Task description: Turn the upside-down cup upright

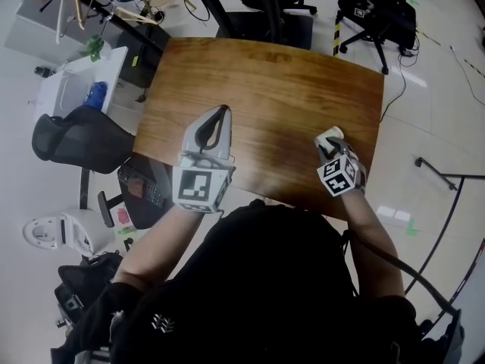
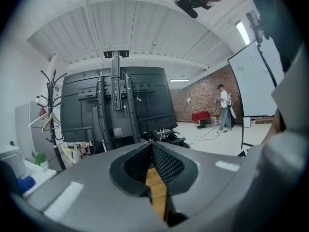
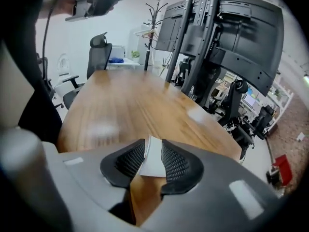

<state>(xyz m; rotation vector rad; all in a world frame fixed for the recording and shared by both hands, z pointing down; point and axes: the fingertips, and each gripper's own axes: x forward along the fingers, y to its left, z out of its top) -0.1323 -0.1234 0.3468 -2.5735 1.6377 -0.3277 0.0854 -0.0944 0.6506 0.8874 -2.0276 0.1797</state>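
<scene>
A white paper cup (image 1: 328,136) sits between the jaws of my right gripper (image 1: 332,139), over the front right part of the wooden table (image 1: 265,82). In the right gripper view a strip of the cup's white wall (image 3: 152,161) fills the gap between the two black pads (image 3: 179,164), and the right gripper (image 3: 150,151) is shut on it. Which way up the cup stands I cannot tell. My left gripper (image 1: 223,111) hovers over the table's front left, apart from the cup. In its own view the left gripper (image 2: 150,146) has its pads together with nothing between them.
A black office chair (image 1: 72,139) and a white cabinet (image 1: 76,82) stand left of the table. Another black chair (image 1: 375,17) is at the back right. A large black screen stand (image 2: 116,105) rises beyond the far edge, beside a coat rack (image 3: 149,13). A person (image 2: 223,108) stands far off.
</scene>
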